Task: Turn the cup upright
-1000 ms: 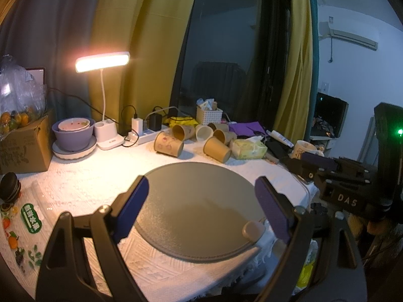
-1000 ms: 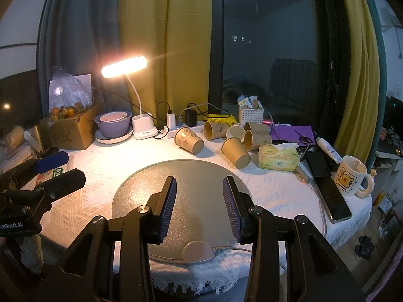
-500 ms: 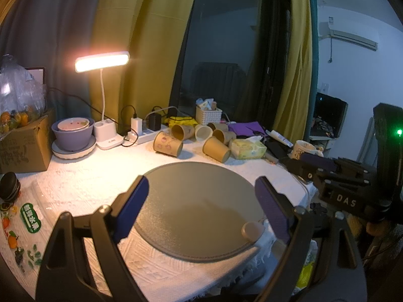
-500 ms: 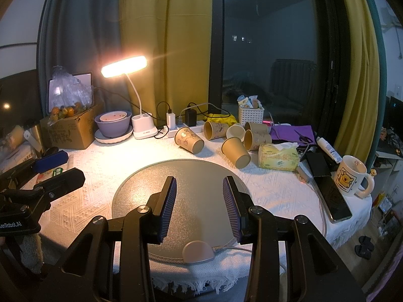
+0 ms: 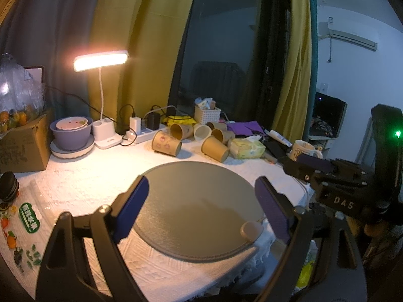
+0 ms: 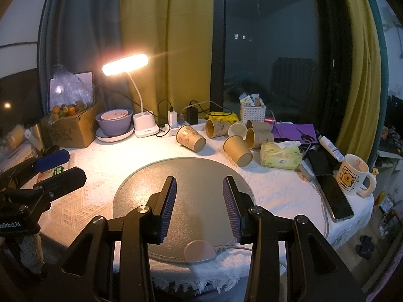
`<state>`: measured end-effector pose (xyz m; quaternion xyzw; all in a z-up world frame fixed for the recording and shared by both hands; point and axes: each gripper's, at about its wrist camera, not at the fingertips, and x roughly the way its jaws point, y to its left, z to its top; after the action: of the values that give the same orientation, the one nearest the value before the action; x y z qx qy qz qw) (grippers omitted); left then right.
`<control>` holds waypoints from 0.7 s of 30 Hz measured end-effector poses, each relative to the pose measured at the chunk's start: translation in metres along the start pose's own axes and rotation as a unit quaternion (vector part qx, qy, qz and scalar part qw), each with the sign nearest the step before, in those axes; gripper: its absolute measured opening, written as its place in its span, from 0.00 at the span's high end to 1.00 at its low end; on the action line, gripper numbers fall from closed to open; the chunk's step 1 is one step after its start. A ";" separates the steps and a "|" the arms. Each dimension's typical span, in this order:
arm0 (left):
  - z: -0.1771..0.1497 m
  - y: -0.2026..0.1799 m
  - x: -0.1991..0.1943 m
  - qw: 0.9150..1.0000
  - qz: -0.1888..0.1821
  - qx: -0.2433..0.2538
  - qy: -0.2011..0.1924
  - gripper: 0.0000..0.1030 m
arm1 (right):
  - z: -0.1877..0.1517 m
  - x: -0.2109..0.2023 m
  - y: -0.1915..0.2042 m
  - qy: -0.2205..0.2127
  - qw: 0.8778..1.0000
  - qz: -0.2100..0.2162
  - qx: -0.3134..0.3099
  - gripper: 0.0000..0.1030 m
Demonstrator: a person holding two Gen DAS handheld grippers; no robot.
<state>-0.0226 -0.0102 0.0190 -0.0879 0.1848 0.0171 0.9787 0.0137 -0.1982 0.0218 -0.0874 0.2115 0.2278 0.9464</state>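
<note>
Several brown paper cups lie on their sides at the back of the table, beyond a round grey mat (image 5: 199, 206) (image 6: 186, 176). A patterned cup (image 5: 166, 143) (image 6: 190, 137) lies nearest the lamp. A plain cup (image 5: 215, 149) (image 6: 238, 150) lies to its right. Others (image 6: 217, 128) lie behind them. My left gripper (image 5: 202, 193) is open and empty over the mat's near edge. My right gripper (image 6: 199, 188) is open and empty over the mat, well short of the cups.
A lit desk lamp (image 6: 141, 115), a purple bowl on a plate (image 6: 114, 123), a power strip (image 6: 186, 125) and a cardboard box (image 6: 73, 128) stand at the back left. A tissue pack (image 6: 280, 156), a phone (image 6: 332, 188) and a mug (image 6: 352, 176) sit on the right.
</note>
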 end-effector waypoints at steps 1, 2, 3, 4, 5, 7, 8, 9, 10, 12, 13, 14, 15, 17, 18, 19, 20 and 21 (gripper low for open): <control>0.000 0.000 0.000 1.000 0.000 0.000 0.000 0.15 | 0.000 0.000 0.000 0.000 1.000 0.000 0.000 0.61; 0.000 -0.001 0.000 1.000 0.000 0.000 0.000 0.15 | 0.000 0.000 0.000 0.000 1.000 0.000 0.000 0.61; 0.000 -0.002 0.000 1.000 0.000 0.000 0.001 0.15 | 0.000 0.000 0.000 0.001 1.000 0.000 0.000 0.61; 0.000 -0.002 0.000 1.000 -0.001 0.000 0.001 0.15 | 0.000 0.000 0.000 0.001 1.000 0.000 0.000 0.61; 0.000 -0.003 0.000 1.000 -0.001 0.000 0.000 0.15 | 0.000 0.000 0.000 0.000 1.000 0.000 0.000 0.61; 0.000 -0.002 0.001 1.000 0.000 0.000 0.001 0.15 | 0.000 0.000 0.000 0.000 1.000 0.000 0.000 0.61; 0.000 -0.002 0.000 1.000 -0.001 0.000 0.001 0.15 | 0.000 0.000 0.000 0.000 1.000 0.000 0.000 0.61; 0.000 -0.002 0.001 1.000 0.000 0.000 0.001 0.15 | 0.000 0.000 0.000 0.000 1.000 0.000 0.000 0.61; 0.000 -0.002 0.001 1.000 0.000 0.000 0.001 0.15 | 0.000 0.000 0.000 0.000 1.000 0.000 0.000 0.61; 0.000 -0.003 0.001 1.000 0.000 0.000 0.001 0.15 | 0.000 0.000 0.000 0.001 1.000 -0.001 0.000 0.61; 0.000 -0.003 0.001 1.000 0.000 0.000 0.001 0.15 | 0.000 0.000 0.001 0.000 1.000 -0.001 0.000 0.61; 0.000 -0.003 0.001 1.000 0.000 0.000 0.000 0.15 | 0.000 0.000 0.000 0.000 1.000 0.000 0.000 0.61; 0.000 -0.003 0.001 1.000 0.000 0.000 0.001 0.15 | 0.000 0.000 0.000 0.000 1.000 0.000 0.000 0.61; 0.000 -0.002 0.001 1.000 0.000 0.000 0.001 0.15 | 0.000 0.000 0.000 0.001 1.000 0.000 0.000 0.61; 0.000 -0.003 0.000 1.000 0.000 0.000 0.001 0.15 | 0.001 0.000 0.001 0.001 1.000 0.000 0.000 0.61; 0.000 -0.003 0.001 1.000 0.000 0.000 0.001 0.15 | 0.001 0.000 0.001 0.000 1.000 0.000 0.000 0.61; 0.000 -0.003 0.001 1.000 0.000 0.000 0.001 0.15 | 0.001 0.000 0.000 0.000 1.000 0.000 0.000 0.61; 0.000 -0.003 0.001 1.000 0.000 0.000 0.001 0.15 | 0.001 0.000 0.000 0.001 1.000 0.000 0.000 0.61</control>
<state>-0.0219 -0.0127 0.0194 -0.0883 0.1856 0.0168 0.9785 0.0141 -0.1974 0.0221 -0.0877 0.2124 0.2273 0.9463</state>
